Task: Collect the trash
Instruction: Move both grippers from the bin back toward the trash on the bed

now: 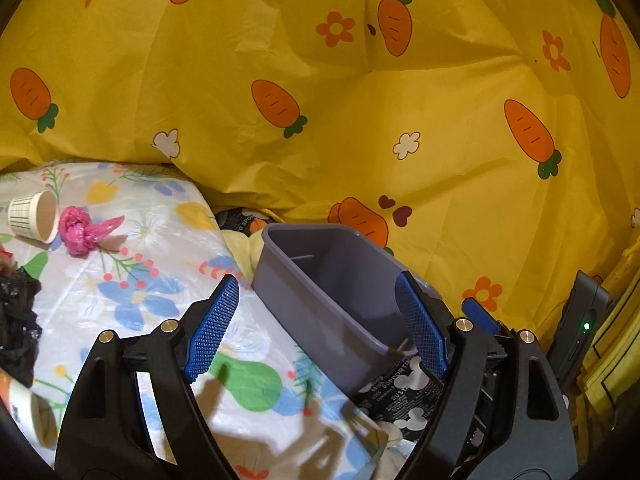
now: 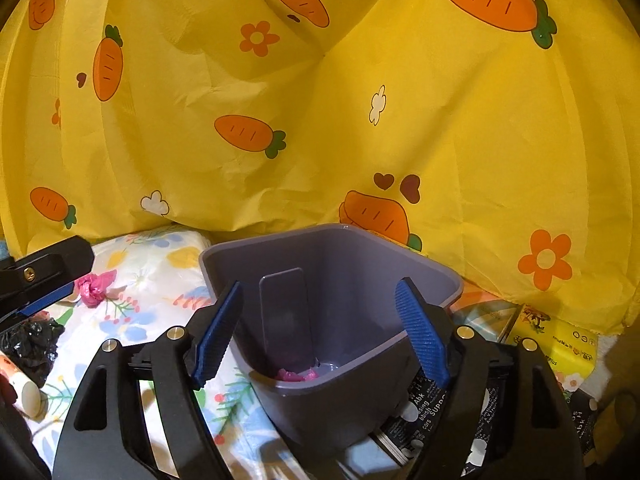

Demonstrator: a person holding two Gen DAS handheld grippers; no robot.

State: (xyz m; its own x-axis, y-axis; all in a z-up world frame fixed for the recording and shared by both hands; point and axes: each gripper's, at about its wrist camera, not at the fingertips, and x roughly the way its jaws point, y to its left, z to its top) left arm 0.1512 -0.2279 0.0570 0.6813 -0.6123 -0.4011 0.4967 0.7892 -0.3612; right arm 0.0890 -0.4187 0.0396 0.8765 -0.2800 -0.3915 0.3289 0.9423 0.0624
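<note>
A grey plastic bin point(image 1: 320, 280) stands beside the flowered table, seen from above in the right wrist view point(image 2: 360, 384), with a pink scrap point(image 2: 296, 375) at its bottom. My left gripper point(image 1: 320, 332) is open and empty over the bin's near rim. My right gripper point(image 2: 320, 336) is open and empty above the bin's mouth. On the table lie a crumpled pink bag point(image 1: 82, 232) point(image 2: 94, 288), a tipped paper cup point(image 1: 34, 216), a black crumpled bag point(image 1: 16, 320) point(image 2: 32, 344) and another cup point(image 1: 28, 404) point(image 2: 24, 392).
A yellow carrot-print cloth point(image 1: 320, 100) hangs behind everything. A black printed bag point(image 1: 400, 396) lies under the bin. Yellow tissue packs point(image 2: 556, 344) sit at the right. The left gripper's finger point(image 2: 40, 280) shows at the left of the right wrist view.
</note>
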